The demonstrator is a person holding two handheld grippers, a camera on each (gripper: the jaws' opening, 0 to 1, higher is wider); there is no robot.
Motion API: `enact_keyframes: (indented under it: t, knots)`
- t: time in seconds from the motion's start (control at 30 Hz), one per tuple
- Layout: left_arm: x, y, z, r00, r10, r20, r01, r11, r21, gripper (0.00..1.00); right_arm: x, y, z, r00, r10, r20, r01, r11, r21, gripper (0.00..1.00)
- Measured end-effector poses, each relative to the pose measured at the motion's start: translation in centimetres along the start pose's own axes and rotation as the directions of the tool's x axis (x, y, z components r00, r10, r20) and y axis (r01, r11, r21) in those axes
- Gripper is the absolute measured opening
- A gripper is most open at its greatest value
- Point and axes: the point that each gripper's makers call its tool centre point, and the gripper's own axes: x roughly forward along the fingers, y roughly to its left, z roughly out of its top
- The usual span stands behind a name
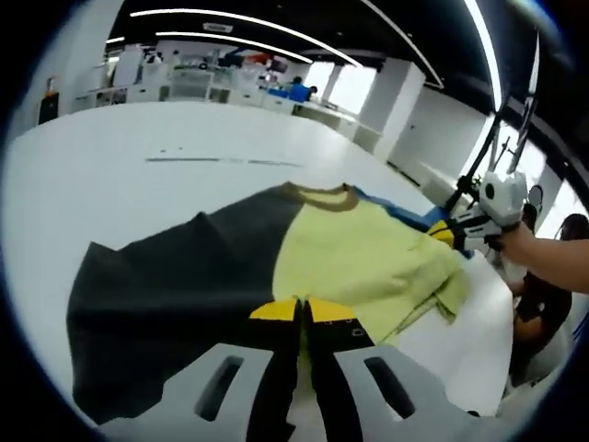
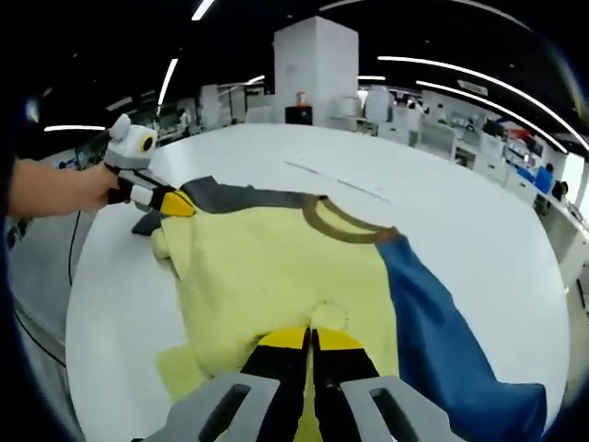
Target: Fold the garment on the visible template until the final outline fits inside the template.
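- The shirt (image 1: 350, 253) lies flat on a white table (image 1: 138, 184), just ahead of the left claw (image 1: 301, 310). It is pale yellow, with a brown collar (image 1: 322, 195) at the end away from that claw.
- In the right gripper view the same shirt (image 2: 276, 267) spreads forward and to the left of the right claw (image 2: 310, 337), with the collar (image 2: 345, 226) beyond it.
- The left claw's yellow-tipped jaws are pressed together. They sit at the near hem, where the yellow cloth meets a dark panel (image 1: 175, 295). Whether cloth is pinched between them I cannot tell.
- The right claw's jaws are also closed against each other, right on the yellow cloth. A small puckered bump rises just past the tips. I cannot tell if fabric is held there.
- The dark panel stretches left of the left claw. In the right gripper view it shows as a grey strip (image 2: 239, 195) on the shirt's far side.
- A blue panel (image 2: 442, 341) runs along the right of the right claw, partly under the shirt. In the left gripper view a sliver of it (image 1: 405, 214) peeks out beyond the collar.
- From the left gripper view, the right claw (image 1: 446, 232) sits at the shirt's right edge, held by a hand (image 1: 525, 247).
- From the right gripper view, the left claw (image 2: 177, 204) touches the shirt's far left corner, with a hand (image 2: 87, 189) on it.
- Desks and ceiling strip lights fill the room beyond the table.
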Motion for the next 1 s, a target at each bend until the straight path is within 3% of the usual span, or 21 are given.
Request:
enact_keyframes:
  t: [0.27, 0.43, 0.6, 0.73, 1.0]
  knots:
    - [0.2, 0.3, -0.9, 0.999, 0.019, -0.037, -0.019, 1.0, -0.011, 0.0, 0.6, -0.2, -1.1, 0.999, -0.018, -0.051, 0.018, 1.0, 0.001, 0.0]
    - [0.0, 0.0, -0.7, 0.999, 0.007, -0.034, -0.008, 1.0, -0.029, 0.01, 0.6, -0.4, -1.4, 0.998, -0.02, -0.059, 0.023, 0.999, 0.048, 0.0]
    - [-0.8, 0.0, -0.5, 1.0, -0.01, -0.016, 0.01, 0.999, -0.047, 0.11, -0.6, -0.5, 0.1, 0.999, -0.025, 0.031, 0.022, 0.996, 0.082, 0.09]
    - [-1.5, -0.3, 0.1, 1.0, -0.013, 0.003, 0.013, 1.0, -0.022, 0.18, -1.5, -0.5, 0.7, 0.997, -0.027, 0.071, 0.02, 0.995, 0.1, 0.1]
    - [-3.2, -0.4, 0.5, 0.999, -0.02, 0.033, 0.021, 0.999, -0.028, 0.18, -3.4, 0.9, 1.2, 0.991, -0.023, 0.134, 0.009, 0.994, 0.107, 0.15]
